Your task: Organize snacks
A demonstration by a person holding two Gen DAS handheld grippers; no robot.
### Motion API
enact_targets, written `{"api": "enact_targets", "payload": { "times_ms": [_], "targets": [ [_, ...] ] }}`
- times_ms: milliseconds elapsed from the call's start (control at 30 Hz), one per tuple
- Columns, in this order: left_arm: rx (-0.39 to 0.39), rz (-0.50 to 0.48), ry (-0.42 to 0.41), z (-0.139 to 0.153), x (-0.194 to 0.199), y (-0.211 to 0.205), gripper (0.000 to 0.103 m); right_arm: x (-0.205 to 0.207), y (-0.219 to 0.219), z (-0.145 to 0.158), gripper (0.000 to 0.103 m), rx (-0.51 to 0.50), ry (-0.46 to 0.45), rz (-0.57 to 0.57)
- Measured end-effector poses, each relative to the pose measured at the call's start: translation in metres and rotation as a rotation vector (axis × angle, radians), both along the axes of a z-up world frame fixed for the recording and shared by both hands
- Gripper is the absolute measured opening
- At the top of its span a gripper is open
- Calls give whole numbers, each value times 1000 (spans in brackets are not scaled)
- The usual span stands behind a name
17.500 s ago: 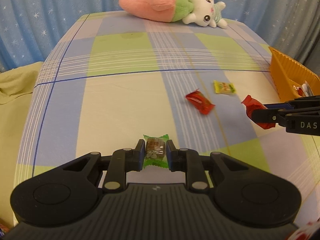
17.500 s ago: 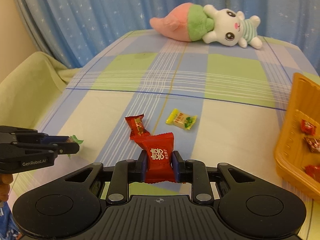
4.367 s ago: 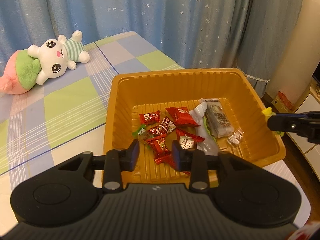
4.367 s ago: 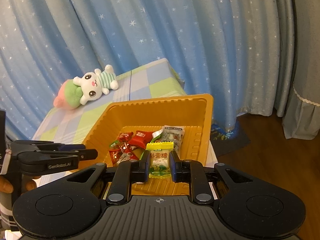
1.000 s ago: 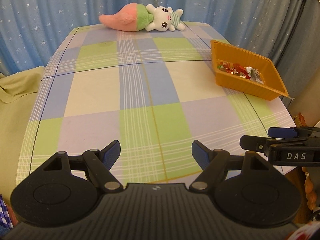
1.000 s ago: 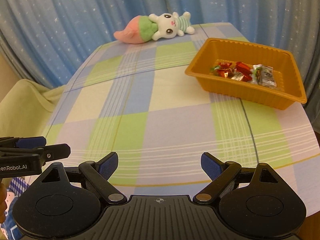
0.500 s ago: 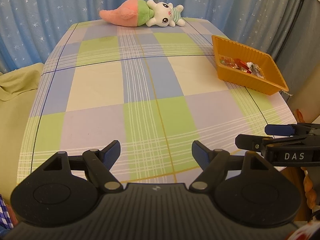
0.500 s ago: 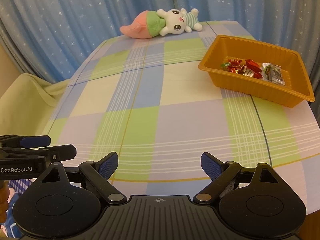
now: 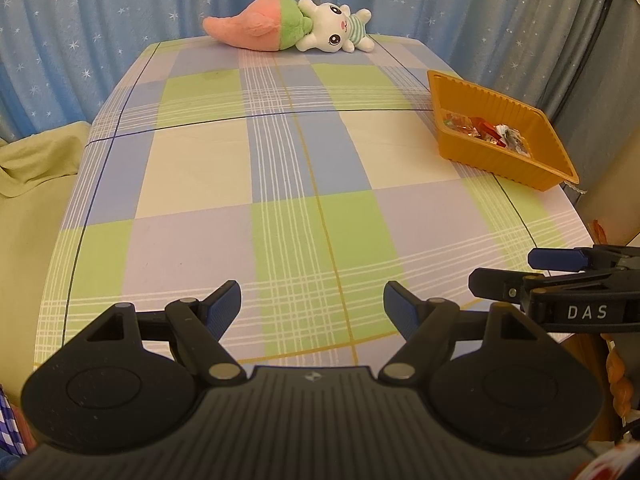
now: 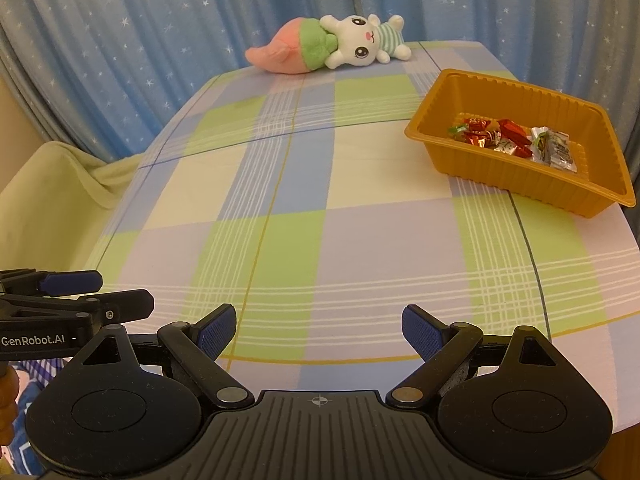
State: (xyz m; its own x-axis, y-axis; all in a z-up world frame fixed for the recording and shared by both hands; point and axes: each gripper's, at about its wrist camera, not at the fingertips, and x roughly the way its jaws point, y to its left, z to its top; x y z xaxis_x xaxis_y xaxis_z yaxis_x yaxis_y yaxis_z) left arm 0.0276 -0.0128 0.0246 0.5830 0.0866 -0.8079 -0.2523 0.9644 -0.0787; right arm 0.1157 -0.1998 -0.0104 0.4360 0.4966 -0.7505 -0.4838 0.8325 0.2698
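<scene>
- The left gripper [image 9: 312, 302] was spread wide, with nothing between its blue pads [image 9: 224, 304]. It hung over the near edge of the checked tablecloth [image 9: 280, 168] and touched nothing.
- The right gripper [image 10: 319, 328] was spread wide too (a bit wider than the left one) and it was empty. It also hung over the near edge of the cloth.
- Each gripper showed in the other's view from the side. In those side views you could not tell how far the jaws stood apart.
- The snacks [image 10: 516, 140] all lay in the orange tray [image 10: 520, 92], on its floor. The tray sat near the far right corner of the table, well apart from both grippers.
- White letters on the right gripper's side read "DAS" [image 9: 587, 312]. White letters on the left gripper's side read "GenRobot.AI" [image 10: 34, 340].
- The wrappers were red, green and clear, but the writing on them was too small to read.
- A plush bunny [image 9: 288, 32] with a pink and green body lay at the far edge of the table, in front of a blue curtain [image 9: 100, 20] with little stars.
- A bit of a hand [image 10: 8, 404] showed at the lower left of the right wrist view, mostly cut off by the picture's edge.
</scene>
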Motion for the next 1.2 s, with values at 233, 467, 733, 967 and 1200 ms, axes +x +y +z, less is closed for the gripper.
{"api": "enact_targets", "payload": {
  "times_ms": [233,467,733,967,1200],
  "targets": [
    [0,0,-1,0,0,0,77,-1,0,0,89,-2,0,-1],
    [0,0,-1,0,-1,0,77,-1,-1,-1,89,-2,0,-1],
    [0,2,-3,2,-2,0,77,-1,0,-1,89,-2,0,-1],
    [-1,3,-4,2,-3,2,77,-2,1,-1,89,-2,0,-1],
    [-3,5,-4,2,-5,5,77,-2,1,-1,89,-3,0,-2]
  ]
}}
